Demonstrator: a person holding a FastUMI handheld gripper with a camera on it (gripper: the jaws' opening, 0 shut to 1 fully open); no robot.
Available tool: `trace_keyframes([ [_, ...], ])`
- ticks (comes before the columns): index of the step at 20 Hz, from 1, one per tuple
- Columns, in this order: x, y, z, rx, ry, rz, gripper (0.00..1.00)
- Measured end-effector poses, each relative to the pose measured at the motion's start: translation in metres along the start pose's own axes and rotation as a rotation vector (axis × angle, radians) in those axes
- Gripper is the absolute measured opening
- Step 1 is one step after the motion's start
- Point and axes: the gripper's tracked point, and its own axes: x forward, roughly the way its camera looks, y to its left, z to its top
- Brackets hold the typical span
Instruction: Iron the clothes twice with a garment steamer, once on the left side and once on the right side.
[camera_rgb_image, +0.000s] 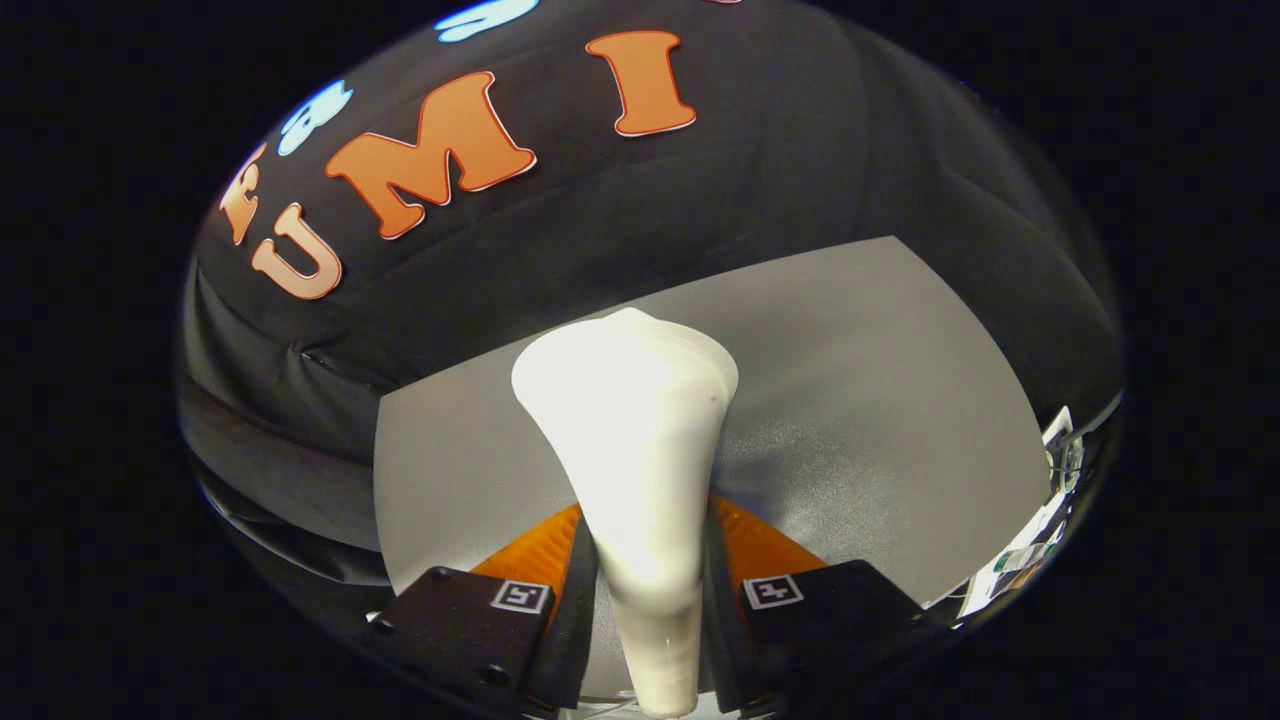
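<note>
bare grey table (880, 400) spreads wide around the white steamer (630, 440), tool (650, 600) clamped on its handle.

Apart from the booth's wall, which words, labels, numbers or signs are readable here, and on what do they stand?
No readable word or number.
Square coded markers, patterns and not text: one on each finger of the gripper, which is shut on the steamer.
Steamer: no print visible.
Papers beyond the grey sheet: too small to read.
</note>
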Motion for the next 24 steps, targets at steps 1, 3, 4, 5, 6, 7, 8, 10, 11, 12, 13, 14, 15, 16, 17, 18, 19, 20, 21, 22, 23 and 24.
trace_keyframes([
  [1, 0.0, -0.002, 0.001, 0.008, -0.025, 0.003, 0.56],
  [3, -0.01, -0.01, 0.005, 0.045, -0.093, -0.004, 0.53],
  [4, -0.02, -0.012, 0.01, 0.067, -0.145, -0.001, 0.53],
  [5, -0.031, -0.012, 0.014, 0.085, -0.203, -0.001, 0.53],
  [6, -0.049, -0.012, 0.018, 0.102, -0.266, -0.007, 0.53],
  [7, -0.071, -0.014, 0.019, 0.111, -0.33, -0.017, 0.53],
  [8, -0.094, -0.013, 0.016, 0.118, -0.381, -0.025, 0.52],
  [10, -0.136, -0.004, -0.004, 0.155, -0.449, -0.028, 0.52],
  [11, -0.152, 0.006, -0.015, 0.181, -0.484, -0.014, 0.52],
  [12, -0.163, 0.011, -0.028, 0.2, -0.504, -0.01, 0.52],
  [13, -0.174, 0.014, -0.044, 0.22, -0.519, -0.012, 0.52],
  [14, -0.185, 0.019, -0.059, 0.231, -0.535, -0.018, 0.52],
  [15, -0.195, 0.02, -0.07, 0.237, -0.555, -0.034, 0.52],
  [16, -0.206, 0.021, -0.082, 0.235, -0.568, -0.057, 0.52],
  [17, -0.218, 0.025, -0.094, 0.236, -0.584, -0.076, 0.52],
  [18, -0.229, 0.032, -0.104, 0.237, -0.602, -0.082, 0.52],
  [19, -0.243, 0.042, -0.113, 0.239, -0.619, -0.082, 0.52],
  [20, -0.257, 0.051, -0.122, 0.24, -0.636, -0.08, 0.52],
  [21, -0.269, 0.061, -0.129, 0.237, -0.652, -0.079, 0.52],
  [22, -0.281, 0.072, -0.137, 0.229, -0.67, -0.081, 0.52],
  [23, -0.291, 0.082, -0.143, 0.215, -0.685, -0.085, 0.52],
  [24, -0.301, 0.093, -0.148, 0.2, -0.699, -0.089, 0.52],
])
